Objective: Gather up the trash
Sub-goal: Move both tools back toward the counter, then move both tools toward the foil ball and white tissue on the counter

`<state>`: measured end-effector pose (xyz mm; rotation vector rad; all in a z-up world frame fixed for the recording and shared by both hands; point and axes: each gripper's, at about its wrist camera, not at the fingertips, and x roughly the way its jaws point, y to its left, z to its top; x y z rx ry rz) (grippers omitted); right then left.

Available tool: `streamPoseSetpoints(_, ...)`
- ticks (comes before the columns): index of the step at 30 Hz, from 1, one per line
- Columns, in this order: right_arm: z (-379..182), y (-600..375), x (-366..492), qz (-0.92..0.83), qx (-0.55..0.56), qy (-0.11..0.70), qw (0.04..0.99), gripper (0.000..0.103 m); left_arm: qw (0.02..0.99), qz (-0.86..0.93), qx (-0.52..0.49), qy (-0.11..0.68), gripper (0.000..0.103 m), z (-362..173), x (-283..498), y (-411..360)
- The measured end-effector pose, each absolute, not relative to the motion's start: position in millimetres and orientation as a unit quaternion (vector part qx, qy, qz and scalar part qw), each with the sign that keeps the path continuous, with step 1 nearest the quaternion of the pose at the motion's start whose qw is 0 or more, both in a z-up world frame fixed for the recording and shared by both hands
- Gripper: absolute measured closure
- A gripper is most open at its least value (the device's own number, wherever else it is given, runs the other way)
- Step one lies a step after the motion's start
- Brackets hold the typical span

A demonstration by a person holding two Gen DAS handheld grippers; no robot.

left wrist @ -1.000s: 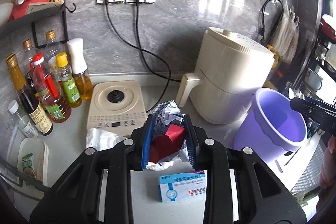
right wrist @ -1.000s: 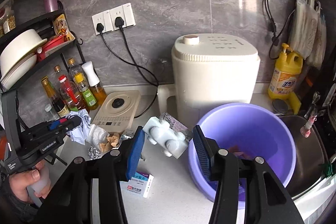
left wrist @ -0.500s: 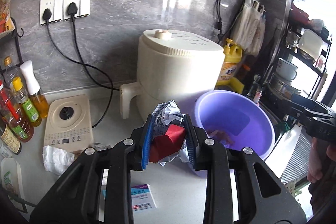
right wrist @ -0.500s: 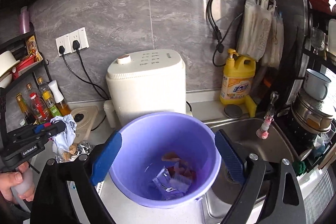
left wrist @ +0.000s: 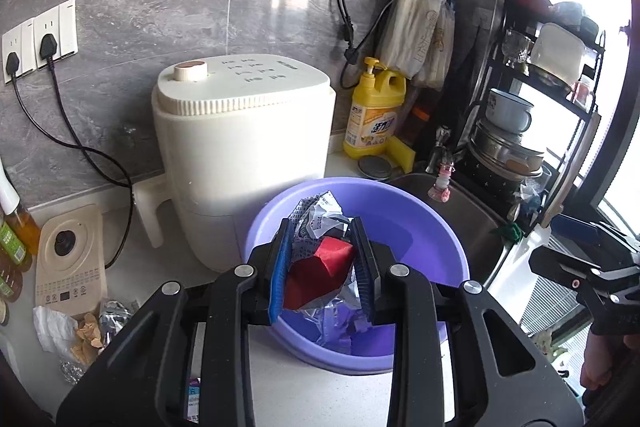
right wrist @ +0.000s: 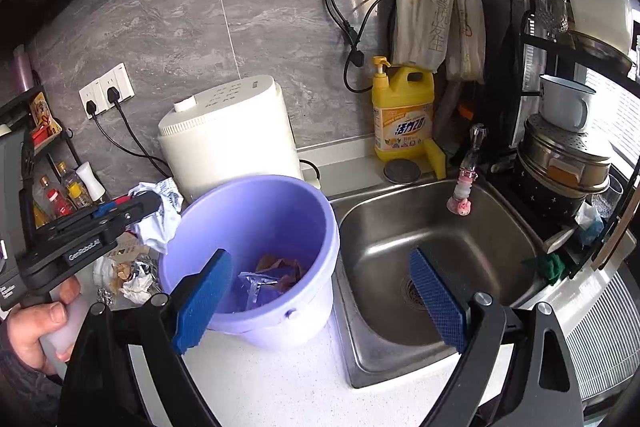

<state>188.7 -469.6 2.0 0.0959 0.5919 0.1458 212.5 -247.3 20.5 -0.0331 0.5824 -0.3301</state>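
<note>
Left tool (left wrist: 320, 267) clamping crumpled trash (left wrist: 320, 259), now over purple bucket (right wrist: 256, 211), right tool (right wrist: 320, 301) spread wide, empty

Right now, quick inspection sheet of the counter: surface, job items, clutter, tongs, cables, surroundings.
Surface: pale speckled counter, steel sink set into it beside the bucket.
Job's things: purple bucket holds some wrappers; crumpled wrapper wad, red and printed, gripped at the bucket's mouth, not yet dropped.
Clutter: loose tissue and foil scraps on the counter to the left; small box, mostly hidden.
Tongs: left tongs shut on the wad; right tongs wide open, nothing between them.
Cables: two plugged black cords run along the wall behind the white appliance; a coiled cable hangs from a hook.
Surroundings: yellow detergent jug, dish rack, oil bottles.
</note>
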Motion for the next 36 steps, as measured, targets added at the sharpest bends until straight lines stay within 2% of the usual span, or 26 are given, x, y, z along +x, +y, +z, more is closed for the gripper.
streamPoseSetpoints(1,1.4,-471.2,186.7,0.072,0.047,0.292,0.953,0.015,0.942,-0.169,-0.019,0.291,0.069,18.7,214.8,-251.5)
streamPoseSetpoints(2,0.9,-472.8,185.4,0.073,0.049,0.293,0.952,0.015,0.938,-0.178,-0.019,0.296,0.05,16.9,216.2,-255.1)
streamPoseSetpoints(4,-0.7,-475.6,182.3,0.074,0.05,0.294,0.952,0.015,0.943,-0.164,-0.019,0.29,0.025,16.3,213.2,-254.4)
streamPoseSetpoints(10,-13.0,-476.3,182.3,0.082,0.068,0.302,0.947,0.015,0.944,-0.122,-0.047,0.302,0.015,10.2,205.5,-223.2)
streamPoseSetpoints(17,-20.3,-450.8,189.3,0.11,0.069,0.306,0.943,0.014,0.947,-0.078,-0.048,0.307,0.009,5.0,192.6,-185.6)
streamPoseSetpoints(36,-16.3,-327.1,189.3,0.199,0.017,0.304,0.931,0.012,0.943,0.02,-0.084,0.322,0.009,-13.3,146.4,-60.4)
